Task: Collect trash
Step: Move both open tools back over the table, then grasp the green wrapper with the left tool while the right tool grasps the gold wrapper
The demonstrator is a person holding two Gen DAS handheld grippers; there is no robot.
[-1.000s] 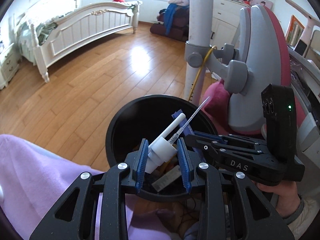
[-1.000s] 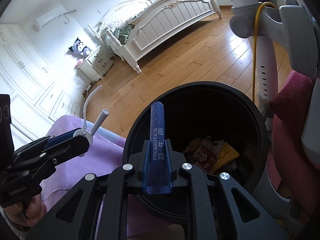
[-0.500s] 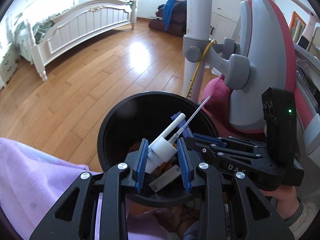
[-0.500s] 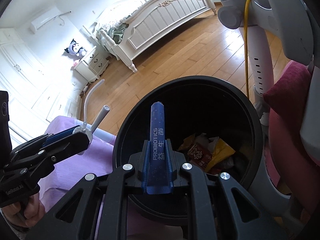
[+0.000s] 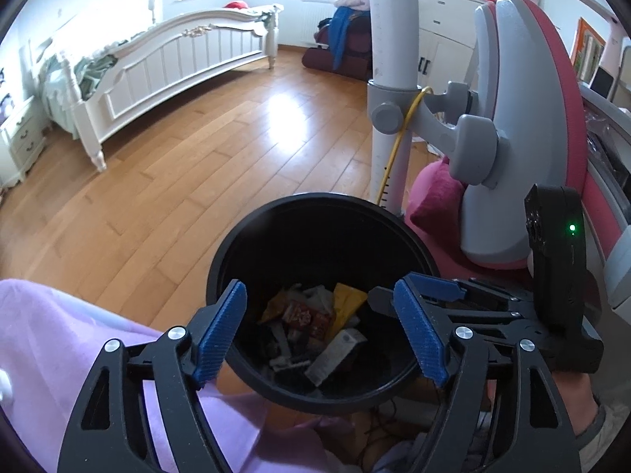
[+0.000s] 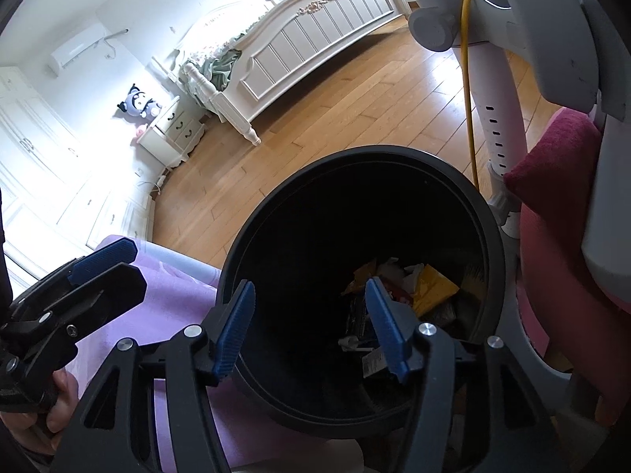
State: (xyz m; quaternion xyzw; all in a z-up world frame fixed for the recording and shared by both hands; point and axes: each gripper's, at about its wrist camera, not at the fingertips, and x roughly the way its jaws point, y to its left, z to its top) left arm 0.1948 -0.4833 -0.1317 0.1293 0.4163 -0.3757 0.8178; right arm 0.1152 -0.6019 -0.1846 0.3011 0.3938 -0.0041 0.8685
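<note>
A round black trash bin stands on the wooden floor; it also shows in the right wrist view. Wrappers and a small box lie at its bottom, with a yellow wrapper among them. My left gripper is open and empty over the bin's near rim. My right gripper is open and empty over the bin mouth. The right gripper shows in the left wrist view at the bin's right side. The left gripper shows in the right wrist view at the left.
A grey and pink chair with a white post and yellow cable stands right behind the bin. Purple cloth lies at the lower left. A white bed and nightstand stand across the wooden floor.
Both grippers have opened. The white spray bottle has left my left gripper and the blue probiotics tube has left my right gripper; both have gone down into the bin.
</note>
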